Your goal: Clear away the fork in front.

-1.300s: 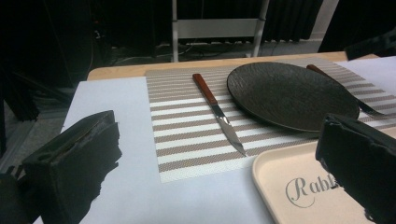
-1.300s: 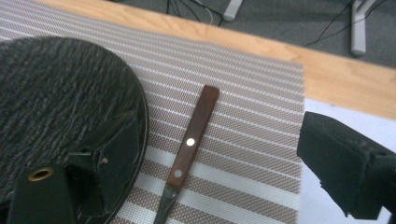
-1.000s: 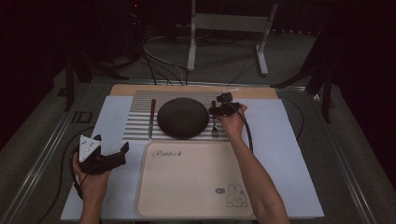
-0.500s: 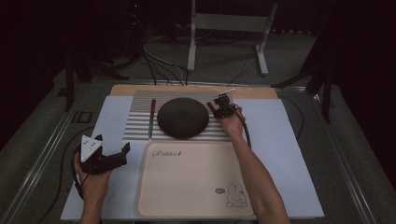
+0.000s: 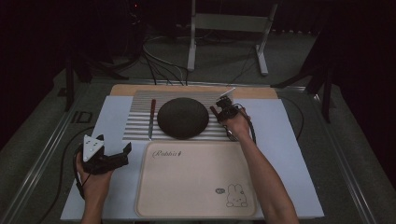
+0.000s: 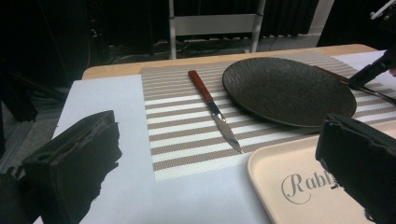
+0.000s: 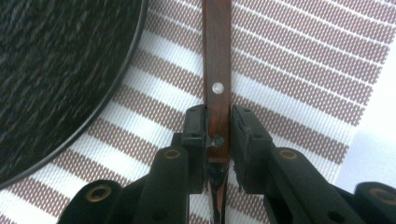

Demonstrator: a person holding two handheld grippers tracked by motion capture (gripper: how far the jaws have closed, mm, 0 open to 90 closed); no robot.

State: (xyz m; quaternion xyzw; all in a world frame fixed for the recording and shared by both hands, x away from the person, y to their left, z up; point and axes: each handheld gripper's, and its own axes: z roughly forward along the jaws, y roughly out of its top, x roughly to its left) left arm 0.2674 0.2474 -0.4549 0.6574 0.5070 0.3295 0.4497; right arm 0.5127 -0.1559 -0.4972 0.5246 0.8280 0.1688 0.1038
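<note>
Right gripper [image 7: 218,135] pinching wooden utensil handle [image 7: 216,60] beside dark plate [image 7: 56,70], frame centre; grasp step, lift likely next; left gripper [image 5: 108,158] spread, idle, lower left.

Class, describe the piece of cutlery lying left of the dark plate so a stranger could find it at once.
Start at the striped placemat at the far side of the table, with a round dark plate in its middle. Left of the plate, apart from it, lies a knife. Unlike the wooden-handled utensil right of the plate, clamped by the right gripper, it lies untouched, its pointed blade bare.
</note>
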